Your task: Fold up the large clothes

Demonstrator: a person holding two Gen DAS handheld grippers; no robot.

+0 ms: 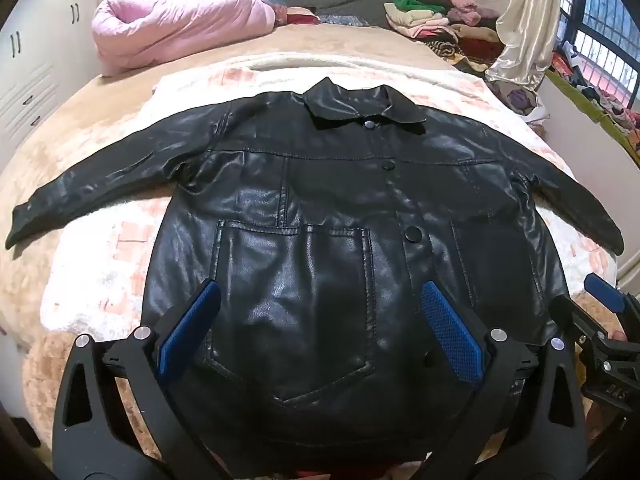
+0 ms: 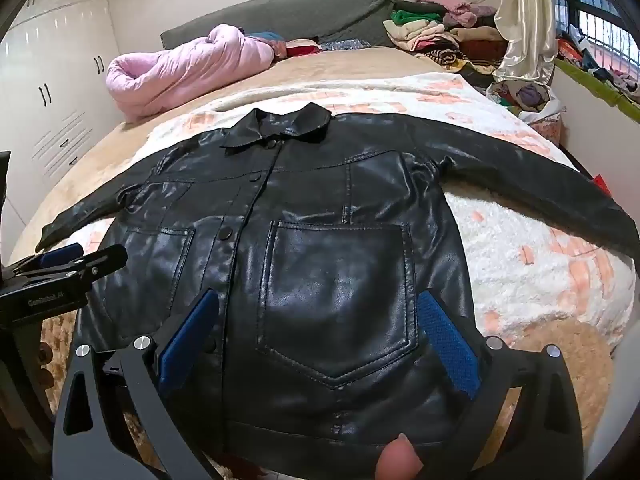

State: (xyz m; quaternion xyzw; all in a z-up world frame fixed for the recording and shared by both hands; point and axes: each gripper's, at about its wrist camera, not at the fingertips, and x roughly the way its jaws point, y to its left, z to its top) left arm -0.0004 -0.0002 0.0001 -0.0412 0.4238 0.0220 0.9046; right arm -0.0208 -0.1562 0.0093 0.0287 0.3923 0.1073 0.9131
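Observation:
A black leather jacket (image 1: 328, 184) lies flat and front up on a white and pink fleece blanket (image 1: 96, 276), buttoned, collar at the far side and both sleeves spread outward. My left gripper (image 1: 320, 324) hovers open over its lower left pocket, with nothing between the blue pads (image 1: 192, 328). In the right wrist view the same jacket (image 2: 304, 184) fills the middle. My right gripper (image 2: 320, 336) stands open above the other pocket near the hem. Each gripper shows at the edge of the other's view: the right gripper (image 1: 604, 296) and the left gripper (image 2: 60, 260).
A pink quilt (image 1: 172, 28) lies rolled at the far left of the bed. A pile of clothes (image 1: 436, 24) sits at the far right by a cream curtain (image 1: 524, 24). White wardrobe doors (image 2: 52, 92) stand on the left. A person's fingertip (image 2: 400, 460) shows at the bottom.

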